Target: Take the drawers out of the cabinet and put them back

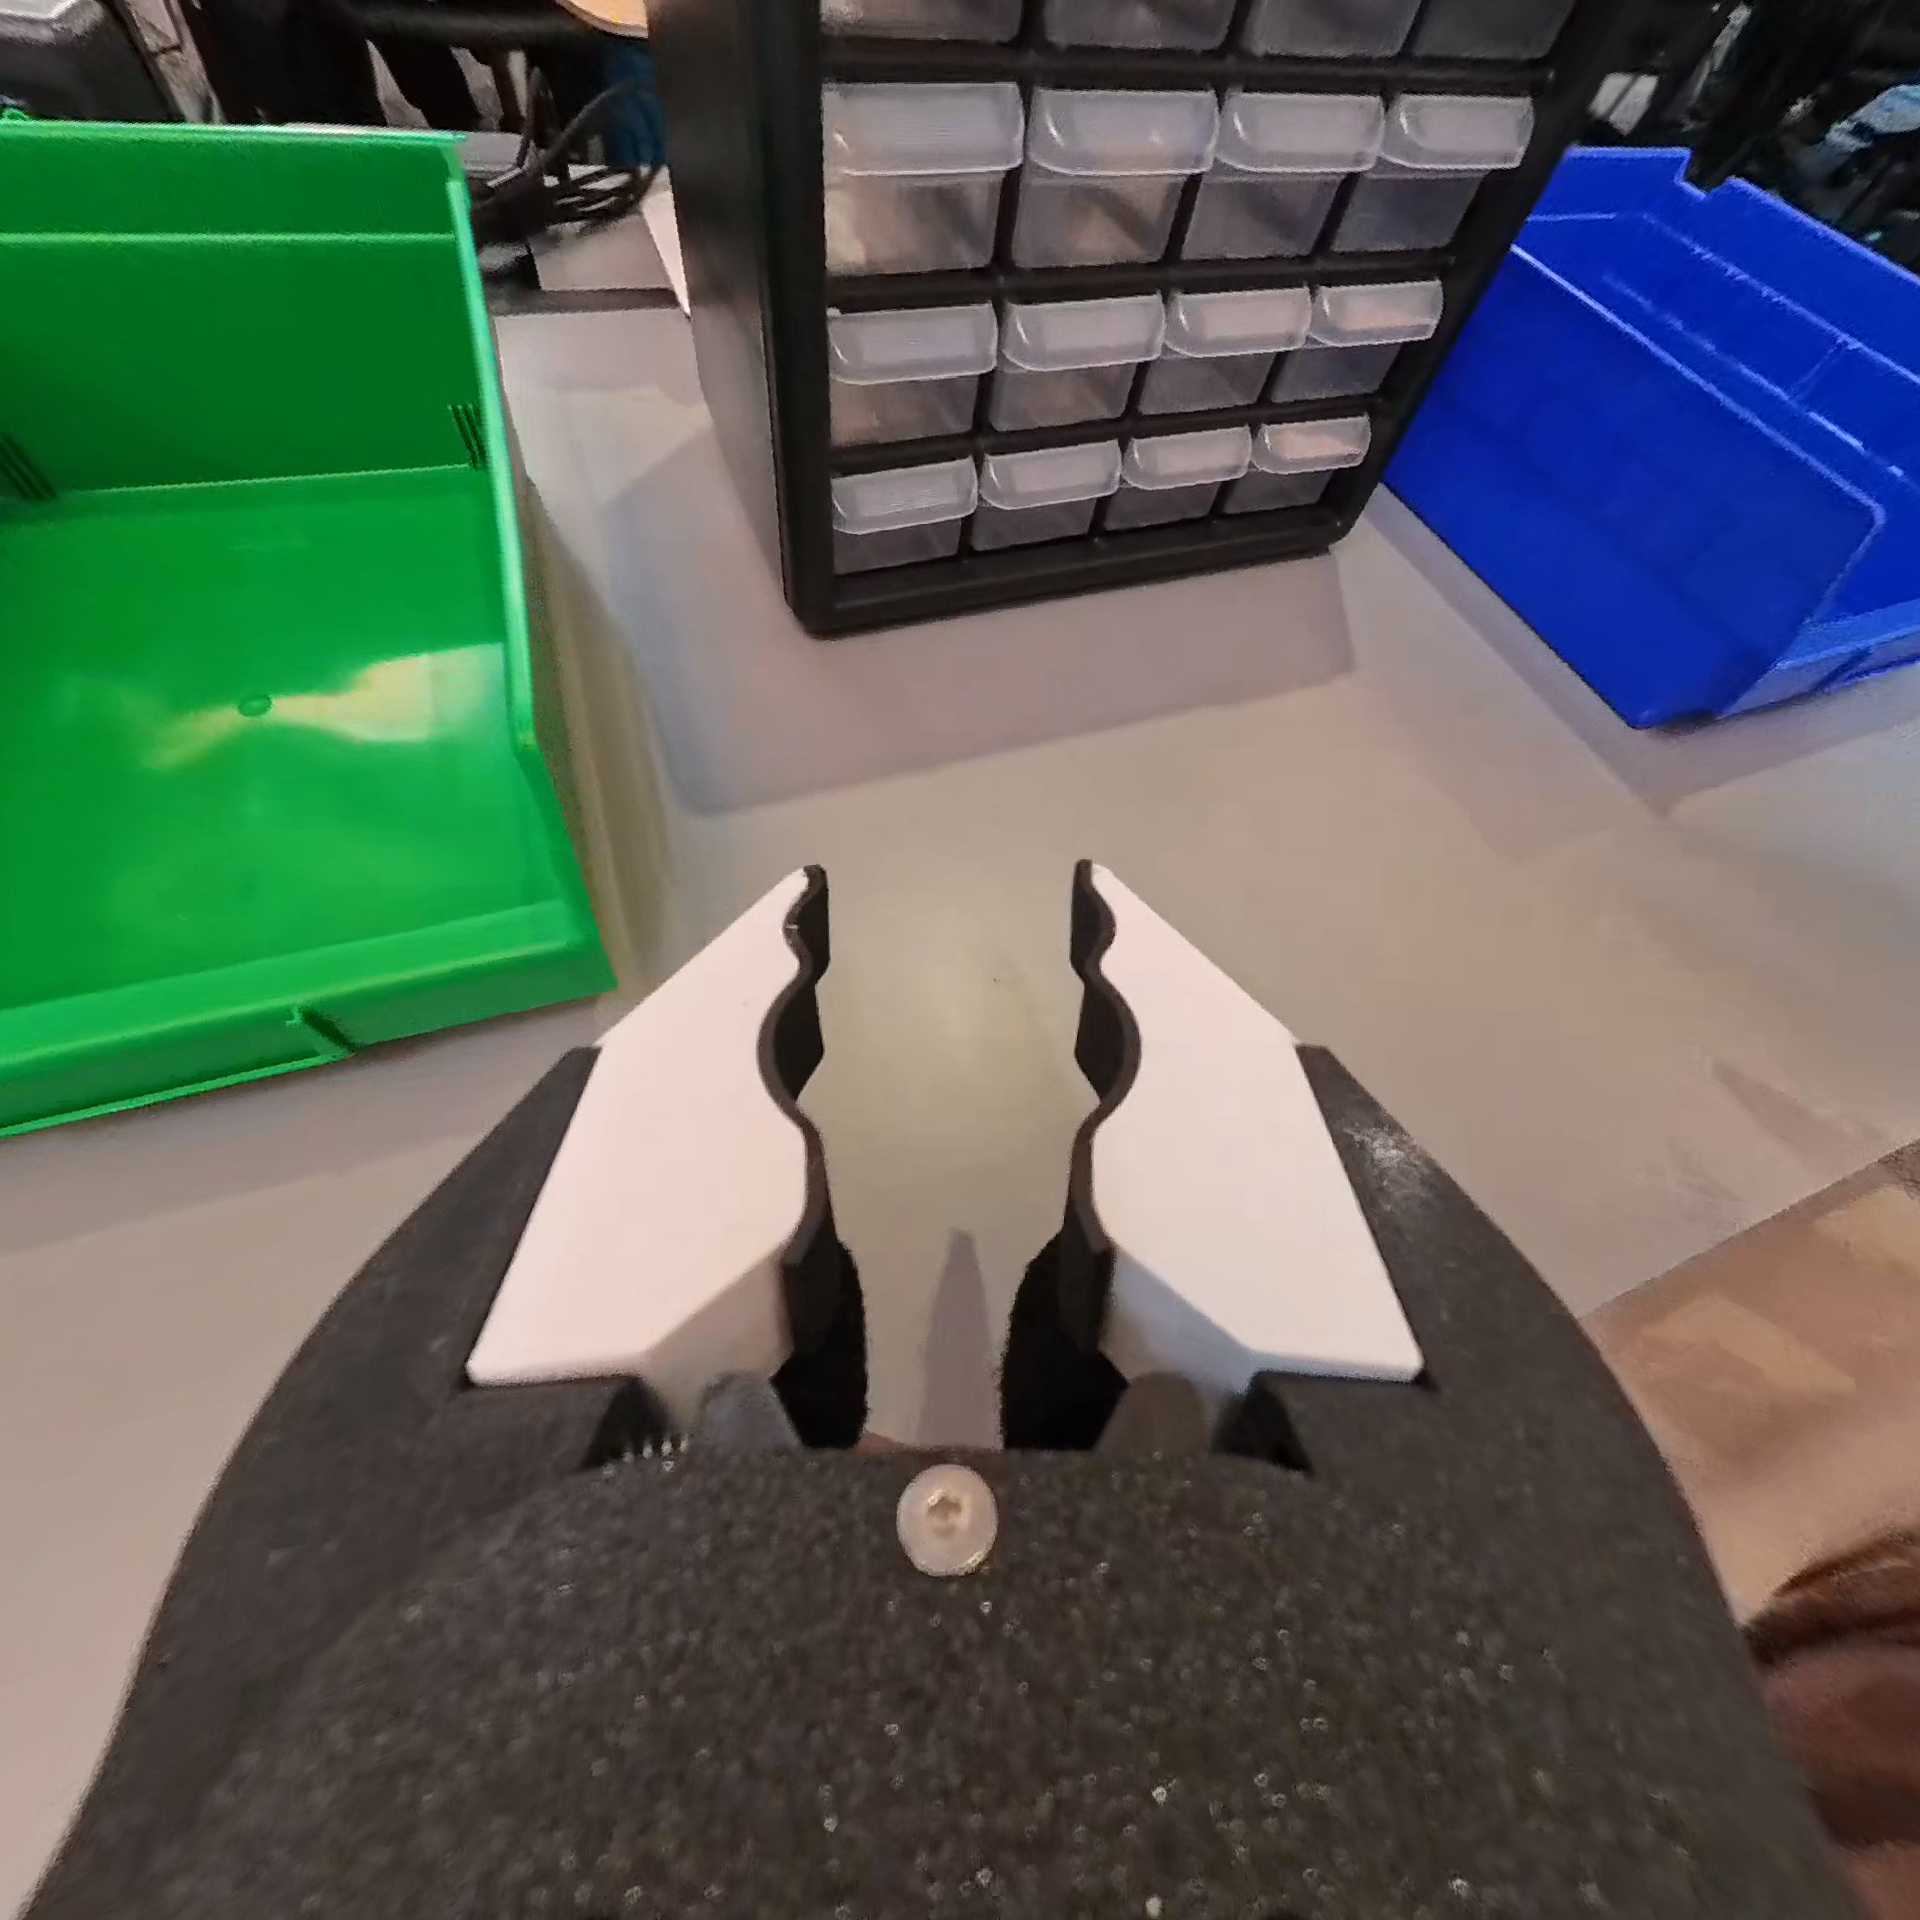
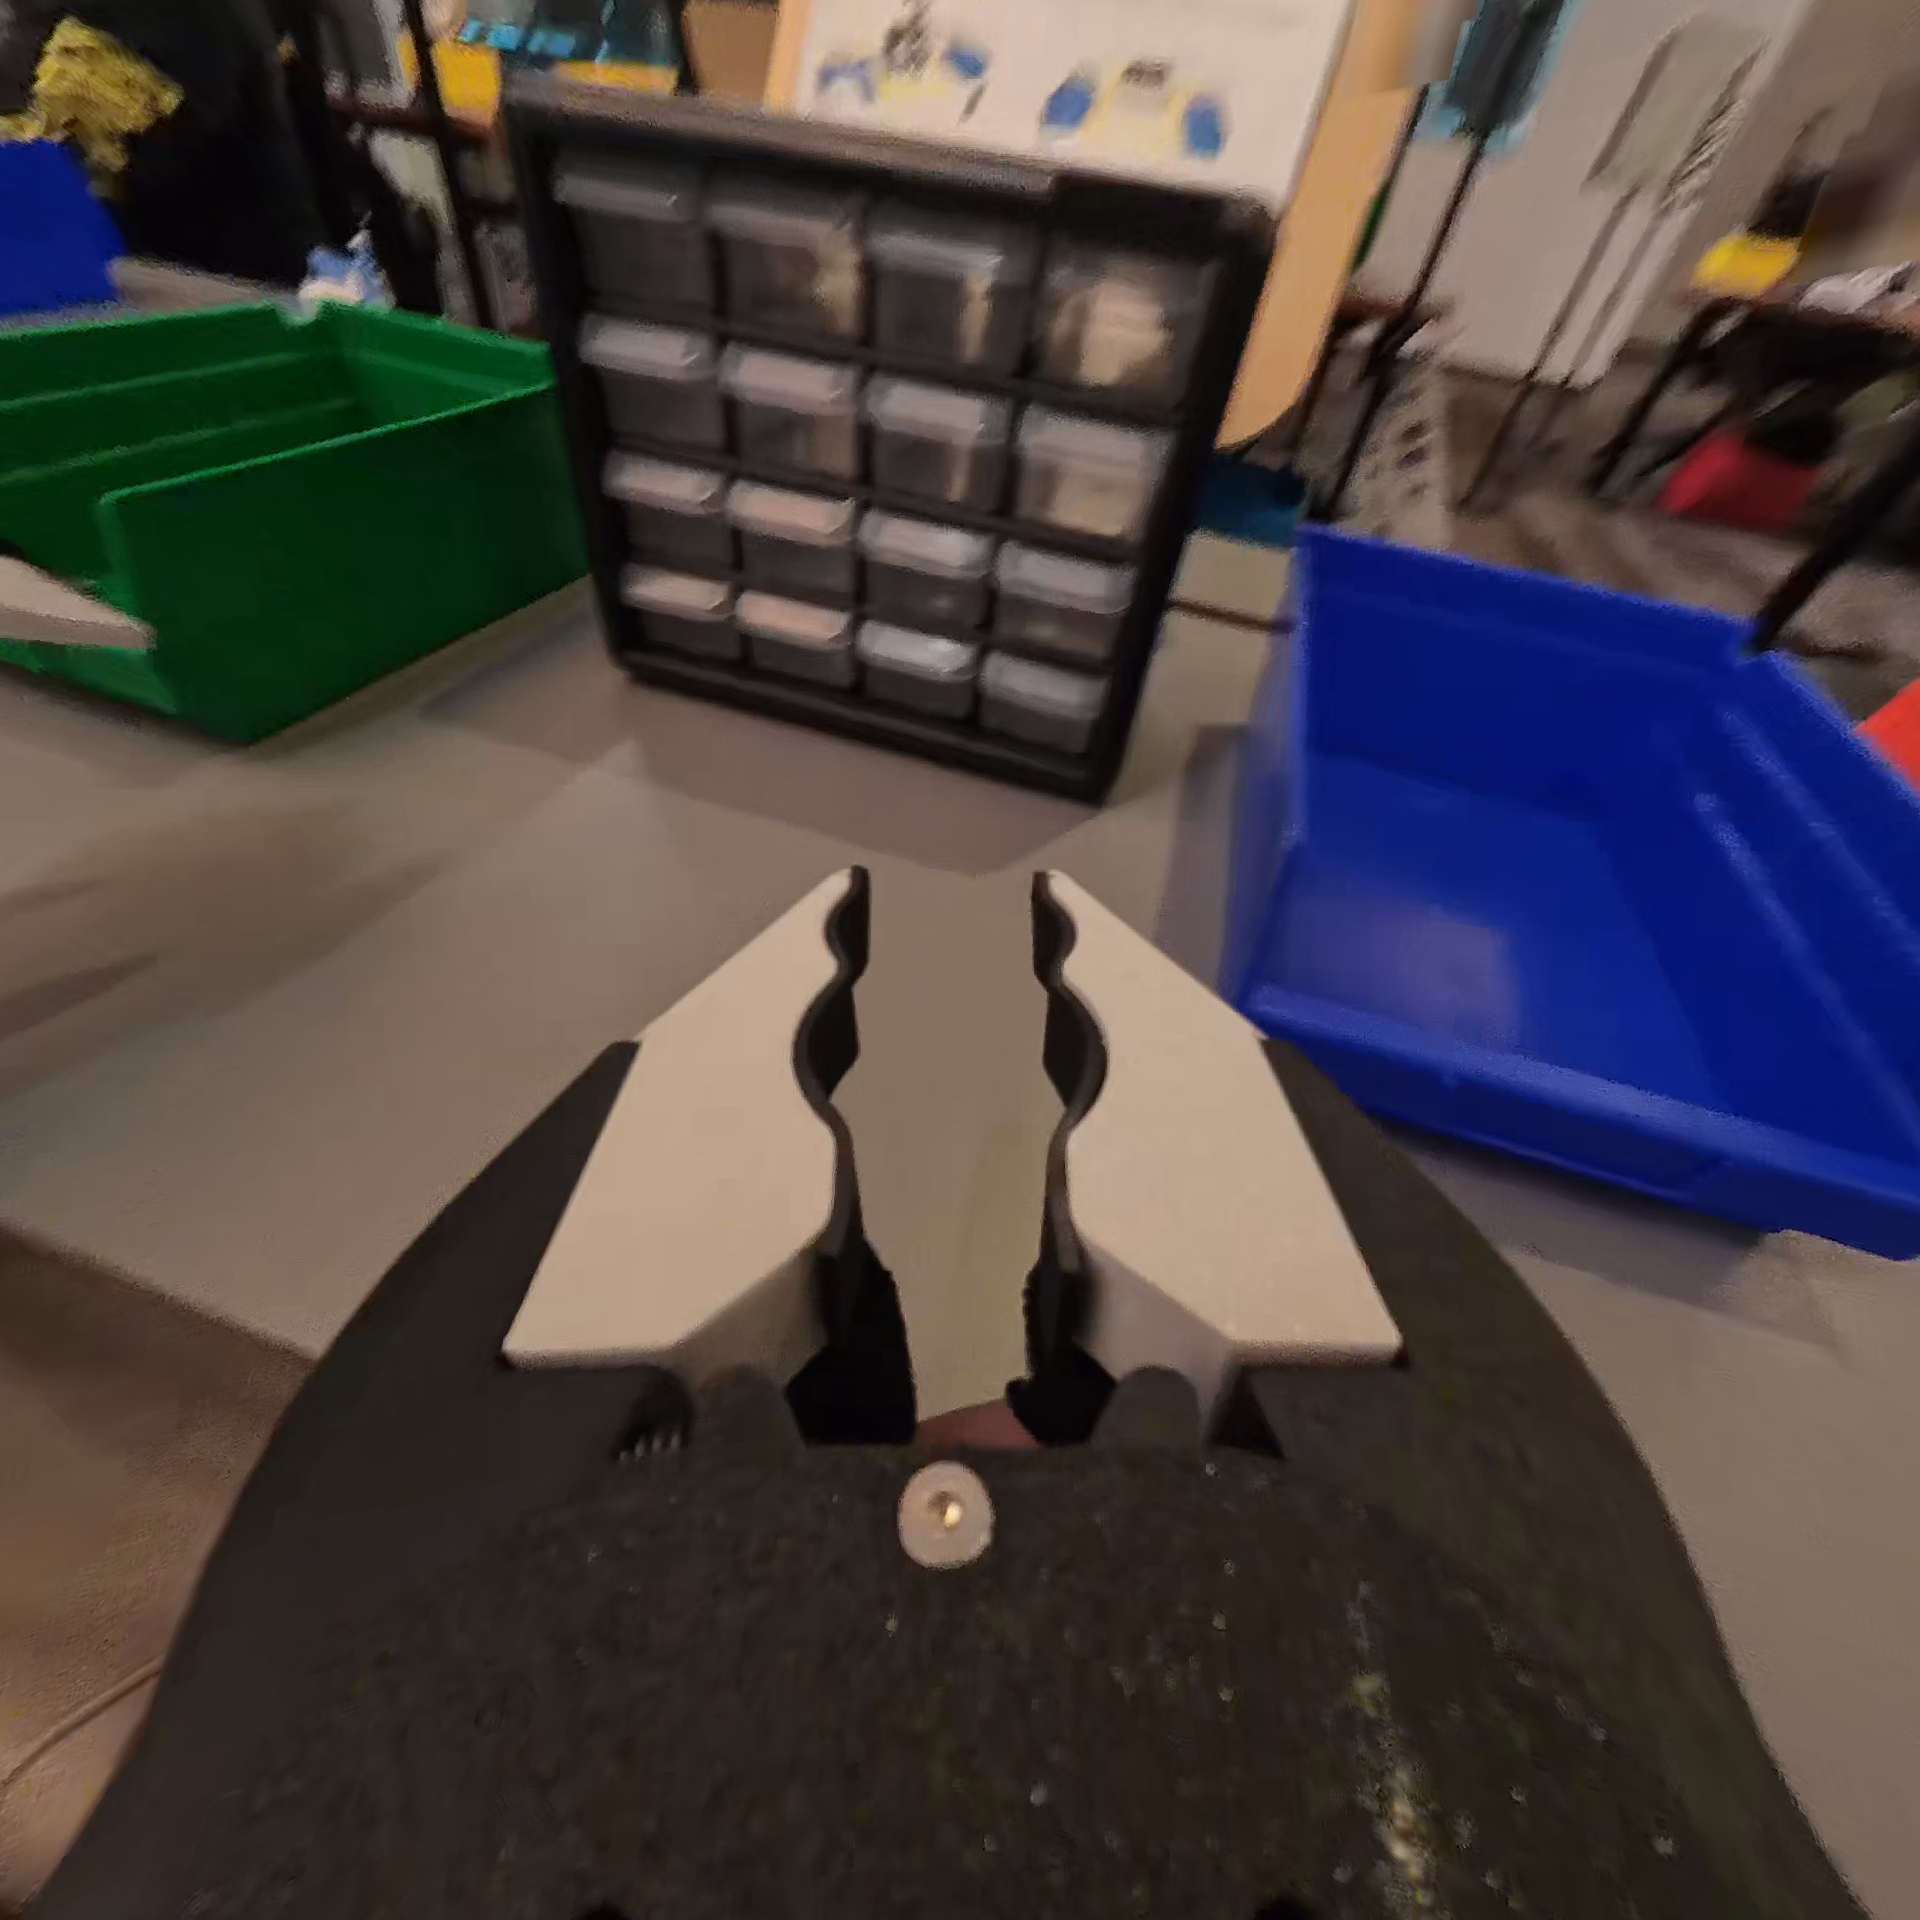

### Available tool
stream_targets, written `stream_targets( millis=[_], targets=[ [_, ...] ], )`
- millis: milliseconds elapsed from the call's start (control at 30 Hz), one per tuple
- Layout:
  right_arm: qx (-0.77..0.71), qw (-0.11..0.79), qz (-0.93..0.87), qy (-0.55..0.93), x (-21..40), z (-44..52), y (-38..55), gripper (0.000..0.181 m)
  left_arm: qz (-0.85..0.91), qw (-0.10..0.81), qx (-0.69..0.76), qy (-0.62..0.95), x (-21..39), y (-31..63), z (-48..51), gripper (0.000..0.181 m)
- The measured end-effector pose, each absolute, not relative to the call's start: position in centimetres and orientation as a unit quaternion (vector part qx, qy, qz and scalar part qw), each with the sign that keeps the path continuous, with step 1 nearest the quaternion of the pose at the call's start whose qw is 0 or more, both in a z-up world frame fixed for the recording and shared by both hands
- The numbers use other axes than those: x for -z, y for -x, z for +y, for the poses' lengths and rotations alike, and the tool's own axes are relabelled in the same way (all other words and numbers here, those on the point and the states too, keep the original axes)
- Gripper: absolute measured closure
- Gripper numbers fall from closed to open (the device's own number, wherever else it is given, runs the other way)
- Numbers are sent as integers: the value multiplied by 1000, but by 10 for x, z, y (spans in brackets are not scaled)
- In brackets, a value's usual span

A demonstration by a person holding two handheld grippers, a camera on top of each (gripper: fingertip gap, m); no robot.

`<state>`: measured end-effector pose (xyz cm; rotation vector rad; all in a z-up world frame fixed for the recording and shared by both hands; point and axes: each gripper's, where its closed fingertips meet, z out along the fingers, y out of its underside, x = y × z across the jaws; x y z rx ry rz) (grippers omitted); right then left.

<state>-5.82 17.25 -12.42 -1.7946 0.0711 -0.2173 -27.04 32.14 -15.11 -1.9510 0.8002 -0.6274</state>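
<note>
Both parted, empty: left gripper (image 1: 951,883), right gripper (image 2: 951,883); black drawer cabinet (image 2: 883,457) ahead, well apart, drawers (image 1: 1101,353) all in.

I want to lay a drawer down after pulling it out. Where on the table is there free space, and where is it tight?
The grey table is bare in front of the black drawer cabinet, between the green bin and the blue bin. Both bins look empty too. It is tight in the narrow gaps between the cabinet and each bin.
</note>
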Motion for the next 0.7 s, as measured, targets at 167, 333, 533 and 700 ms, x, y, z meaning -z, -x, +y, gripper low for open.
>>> stream_targets(
  millis=[167, 333, 533, 700],
  targets=[
    [144, 606, -9, 782, 131, 185, 51, 150, 327, 464, 265, 779, 145, 265, 313, 136],
    [113, 589, -9, 800, 143, 202, 62, 150, 349, 484, 227, 770, 148, 269, 317, 135],
    [77, 589, 13, 804, 146, 205, 61, 150, 348, 468, 257, 771, 148, 264, 305, 136],
    [52, 593, 29, 803, 144, 200, 58, 150, 339, 461, 261, 777, 149, 267, 303, 136]
  ],
)
